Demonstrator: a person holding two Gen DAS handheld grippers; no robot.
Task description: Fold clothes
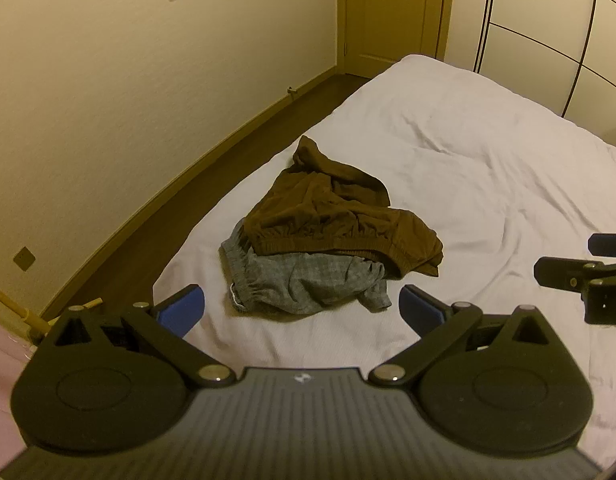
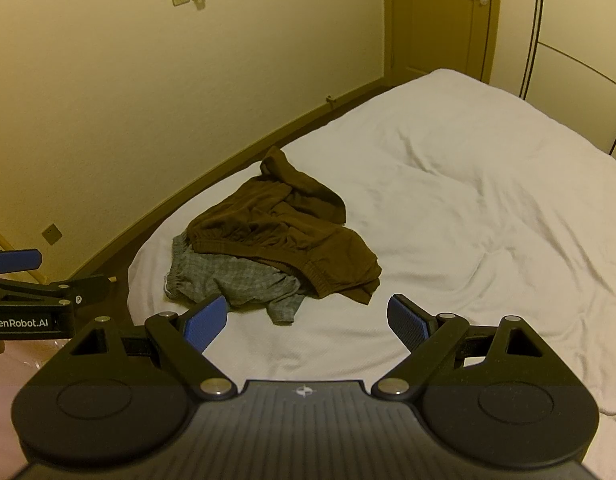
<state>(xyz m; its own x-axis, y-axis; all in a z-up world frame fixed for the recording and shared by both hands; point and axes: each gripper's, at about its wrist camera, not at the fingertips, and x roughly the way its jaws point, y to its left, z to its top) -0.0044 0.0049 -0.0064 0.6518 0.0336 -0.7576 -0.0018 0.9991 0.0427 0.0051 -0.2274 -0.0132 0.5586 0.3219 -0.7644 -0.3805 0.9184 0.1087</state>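
A crumpled brown pair of shorts (image 1: 332, 212) (image 2: 284, 236) lies on top of a crumpled grey checked pair of shorts (image 1: 304, 284) (image 2: 236, 276) near the left edge of a white bed (image 1: 468, 160) (image 2: 468, 200). My left gripper (image 1: 302, 306) is open and empty, held above the bed just short of the grey shorts. My right gripper (image 2: 308, 316) is open and empty, just short of the pile on its right side. Each gripper shows at the edge of the other's view: the right one (image 1: 564, 258) and the left one (image 2: 52, 272).
A dark floor strip (image 1: 228, 152) runs between the bed's left edge and a cream wall (image 1: 148, 80). A door (image 1: 400, 8) stands at the far end. White wardrobe panels (image 1: 548, 20) are at the far right.
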